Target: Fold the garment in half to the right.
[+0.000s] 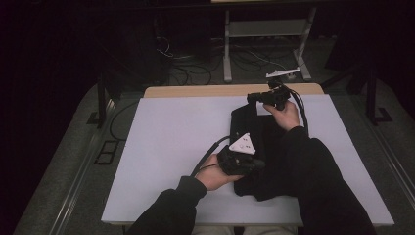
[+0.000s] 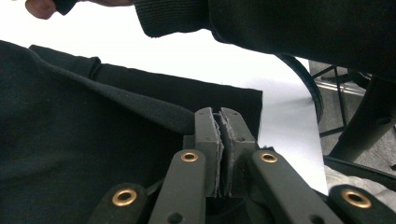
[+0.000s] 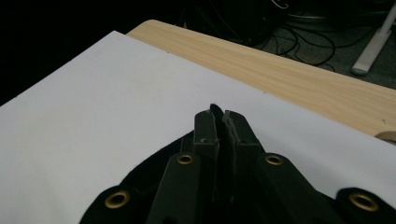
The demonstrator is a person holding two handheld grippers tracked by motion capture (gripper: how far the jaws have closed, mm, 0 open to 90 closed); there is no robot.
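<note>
Left gripper [image 1: 259,164] clenched on black cloth [image 1: 254,129] near edge, right gripper [image 1: 250,97] clenched on far corner, cloth's long axis near-to-far.

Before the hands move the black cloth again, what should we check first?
1. Left tool pinching the black cloth: ok, jaws shut with cloth between them.
2. Right tool pinching the cloth's far edge: ok, a bit of black fabric pokes out between the shut jaws.
3. Cloth lying on the white table cover: ok, none hangs over the edge.
4. Cloth flat and smooth: not ok, folds and ridges show near the left tool.
5. Cable free of the cloth: cannot tell.
</note>
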